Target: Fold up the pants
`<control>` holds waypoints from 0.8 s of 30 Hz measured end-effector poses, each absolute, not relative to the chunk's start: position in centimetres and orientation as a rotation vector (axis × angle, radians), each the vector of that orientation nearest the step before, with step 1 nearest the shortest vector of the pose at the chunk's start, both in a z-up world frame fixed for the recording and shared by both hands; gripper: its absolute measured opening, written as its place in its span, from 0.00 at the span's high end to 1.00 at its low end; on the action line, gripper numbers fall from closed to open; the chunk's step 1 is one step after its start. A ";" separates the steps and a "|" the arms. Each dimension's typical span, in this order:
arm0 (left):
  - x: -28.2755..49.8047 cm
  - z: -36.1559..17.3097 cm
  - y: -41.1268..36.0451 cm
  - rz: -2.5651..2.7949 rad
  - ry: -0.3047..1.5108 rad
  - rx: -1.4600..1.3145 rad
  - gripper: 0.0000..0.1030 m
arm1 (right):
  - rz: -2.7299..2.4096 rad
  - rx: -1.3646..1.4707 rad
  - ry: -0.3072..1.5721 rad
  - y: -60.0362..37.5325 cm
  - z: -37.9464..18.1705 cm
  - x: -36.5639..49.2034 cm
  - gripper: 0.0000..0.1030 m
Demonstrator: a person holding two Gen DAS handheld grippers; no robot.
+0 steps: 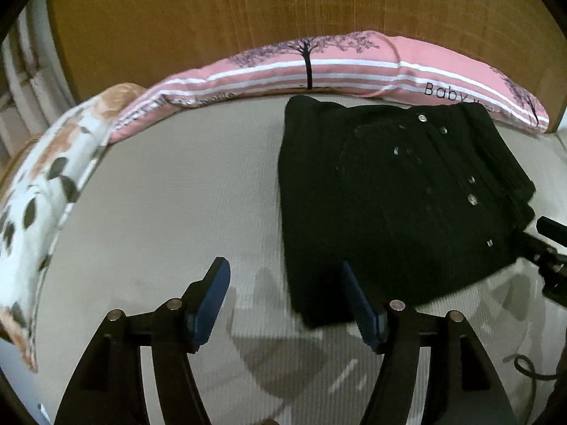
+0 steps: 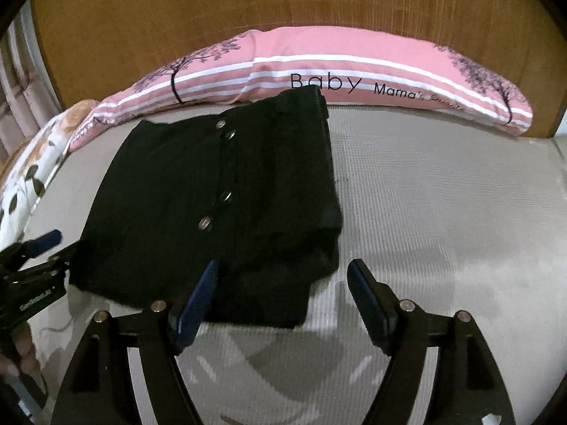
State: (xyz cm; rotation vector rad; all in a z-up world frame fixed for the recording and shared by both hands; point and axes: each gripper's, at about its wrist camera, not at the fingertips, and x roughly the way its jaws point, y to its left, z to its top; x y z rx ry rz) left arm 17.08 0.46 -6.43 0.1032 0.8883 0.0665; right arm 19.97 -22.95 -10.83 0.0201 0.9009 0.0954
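Observation:
The black pants lie folded into a compact rectangle on the beige mattress, fly buttons facing up. In the right wrist view the same pants fill the left middle. My left gripper hovers open over their near left corner, its pads apart with nothing pinched. My right gripper stands open above the near right corner, touching no fabric. At the right edge of the left wrist view a dark finger of the right gripper shows beside the pants. At the left of the right wrist view a blue pad of the left gripper shows.
A long pink striped pillow lies along the wooden headboard just behind the pants. A floral pillow borders the left side. Bare mattress spreads right of the pants. A hand appears at lower left, a cable at lower right.

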 end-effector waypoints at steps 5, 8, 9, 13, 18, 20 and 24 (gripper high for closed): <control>13.6 -6.0 0.4 0.065 0.898 0.077 0.34 | 0.087 -0.053 0.879 -20.8 -10.7 17.4 0.21; 11.9 -5.9 0.3 0.077 0.897 0.079 0.34 | 0.084 -0.034 0.860 -20.1 -10.2 15.7 0.18; 11.4 -5.9 0.3 0.084 0.895 0.081 0.34 | 0.085 -0.028 0.854 -19.8 -10.0 15.2 0.17; 9.5 -5.5 0.4 0.126 0.872 0.102 0.34 | 0.073 -0.036 0.809 -19.0 -9.0 13.4 0.09; 7.7 -4.8 0.4 0.130 0.848 0.122 0.34 | 0.070 -0.077 0.771 -17.8 -8.0 11.7 0.06; 7.4 -4.5 0.3 0.125 0.842 0.126 0.34 | 0.079 -0.081 0.767 -17.5 -7.7 11.2 0.06; 6.6 -4.1 0.1 0.108 0.833 0.124 0.34 | 0.084 -0.085 0.763 -17.1 -7.4 10.2 0.06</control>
